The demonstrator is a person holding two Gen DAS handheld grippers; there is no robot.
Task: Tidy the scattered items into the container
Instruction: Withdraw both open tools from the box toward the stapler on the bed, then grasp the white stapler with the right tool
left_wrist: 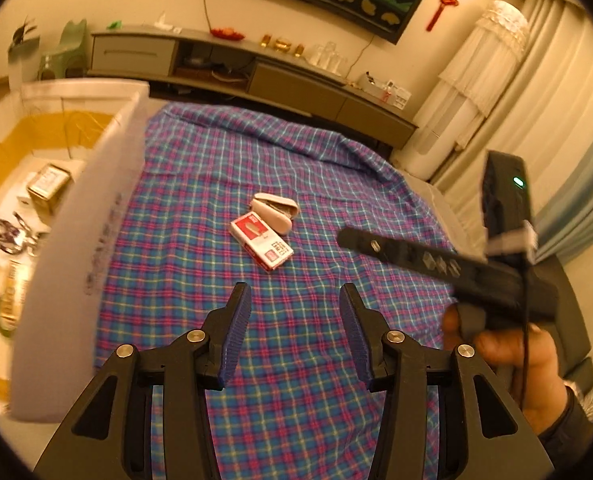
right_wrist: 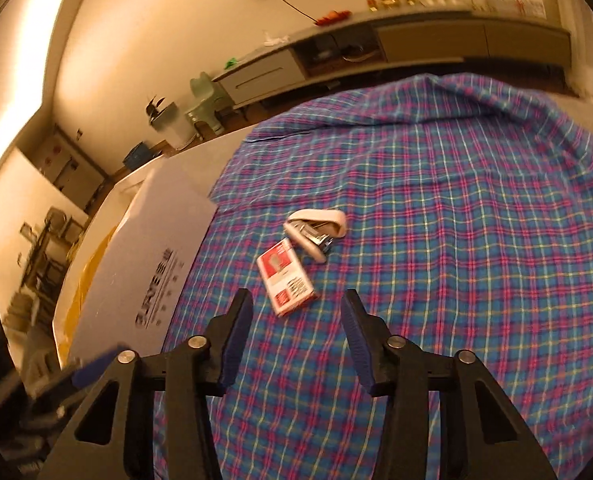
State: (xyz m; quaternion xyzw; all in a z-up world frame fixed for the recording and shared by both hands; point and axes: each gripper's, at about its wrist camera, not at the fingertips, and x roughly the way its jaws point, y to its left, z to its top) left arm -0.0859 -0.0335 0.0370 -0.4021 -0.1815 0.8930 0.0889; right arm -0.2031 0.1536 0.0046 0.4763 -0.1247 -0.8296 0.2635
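Note:
A red and white small box [left_wrist: 261,247] [right_wrist: 286,276] lies on the plaid cloth, touching a white stapler [left_wrist: 275,211] [right_wrist: 316,231] just beyond it. The white cardboard container [left_wrist: 84,240] [right_wrist: 148,276] stands at the cloth's left edge; inside it I see a tin [left_wrist: 48,184] and several small items. My left gripper [left_wrist: 295,300] is open and empty above the cloth, short of the box. My right gripper [right_wrist: 296,308] is open and empty, close above the near end of the box. The right gripper also shows from the side in the left wrist view [left_wrist: 436,260].
The plaid cloth [left_wrist: 296,168] [right_wrist: 456,240] covers the table. A grey TV cabinet [left_wrist: 256,76] [right_wrist: 376,40] runs along the far wall. Curtains and a covered standing unit [left_wrist: 476,88] are at the right.

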